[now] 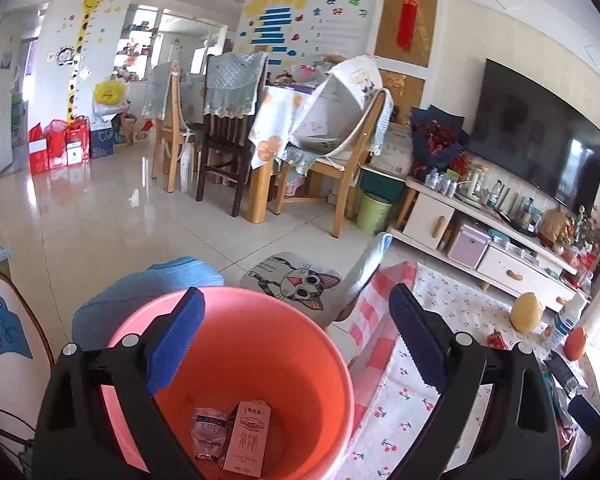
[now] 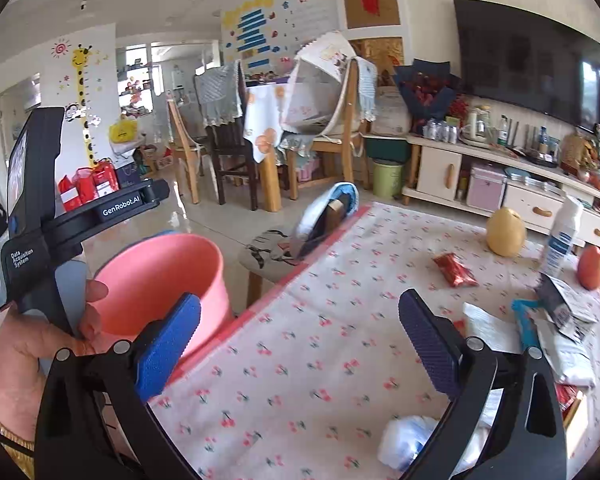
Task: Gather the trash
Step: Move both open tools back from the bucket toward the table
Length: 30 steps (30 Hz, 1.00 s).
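We hold our left claw [image 1: 296, 336] with its 2 blue pads [image 1: 176, 340] spread wide and nothing between them, poised over the pink bin [image 1: 332, 344]. Below and between its jaws, at the bottom of the bin, lie a pink carton [image 1: 247, 436] and a crumpled wrapper [image 1: 209, 432]. To the right of this claw runs the edge of the desk [image 1: 404, 408] under its cherry-print cloth.

Our right claw [image 2: 300, 344] is likewise spread apart and empty above the desk [image 2: 300, 380]. Ahead of it and to the right lies a red snack wrapper [image 2: 455, 269]; farther on stand a yellow pear [image 2: 506, 232], a white bottle [image 2: 562, 240] and an orange fruit [image 2: 593, 267]. Just right of its right pad sits a heap of paper scraps [image 2: 556, 320], and under that jaw a crumpled white bag [image 2: 406, 442]. Left of this claw we see the pink bin [image 2: 160, 280] off the desk's edge, with a hand [image 2: 32, 344] gripping the other tool beside it.
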Available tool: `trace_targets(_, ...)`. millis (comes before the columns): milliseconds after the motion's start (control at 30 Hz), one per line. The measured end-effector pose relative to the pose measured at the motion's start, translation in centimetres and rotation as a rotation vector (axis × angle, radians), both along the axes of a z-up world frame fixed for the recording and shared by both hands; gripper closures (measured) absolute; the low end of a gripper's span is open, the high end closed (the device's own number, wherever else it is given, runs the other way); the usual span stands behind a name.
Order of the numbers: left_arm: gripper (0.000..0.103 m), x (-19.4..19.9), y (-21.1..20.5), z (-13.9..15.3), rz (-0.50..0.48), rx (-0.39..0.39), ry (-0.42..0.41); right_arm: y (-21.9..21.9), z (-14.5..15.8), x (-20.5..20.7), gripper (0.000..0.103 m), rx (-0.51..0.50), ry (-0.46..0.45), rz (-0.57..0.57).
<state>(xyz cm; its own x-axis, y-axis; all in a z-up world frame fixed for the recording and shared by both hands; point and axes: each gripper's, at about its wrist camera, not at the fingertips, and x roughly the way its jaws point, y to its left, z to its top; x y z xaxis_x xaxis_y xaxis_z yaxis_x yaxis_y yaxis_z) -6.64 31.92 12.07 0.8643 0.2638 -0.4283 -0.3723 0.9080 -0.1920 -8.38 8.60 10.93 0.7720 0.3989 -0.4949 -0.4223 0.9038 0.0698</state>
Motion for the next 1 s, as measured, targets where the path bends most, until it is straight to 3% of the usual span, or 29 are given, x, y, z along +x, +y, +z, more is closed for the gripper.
trace_targets(267, 0.009, -0.9, -3.5, 0.2, -0.056, 0.024, -0.043, -5.0, -0.1, -2.0, 0.005, -0.004, 0.007, -0.065)
trace_targets(500, 0.009, -1.4, -7.6, 0.6, -0.13, 0.102, -0.056, -8.5, -0.3, -3.7, 0.005, -0.004, 0.0, -0.102)
trace_targets(1000, 0.009, -3.0, -15.6, 1.1, -0.287, 0.138, -0.083, -15.5, -0.9, -5.7, 0.005, 0.068, 0.001, -0.152)
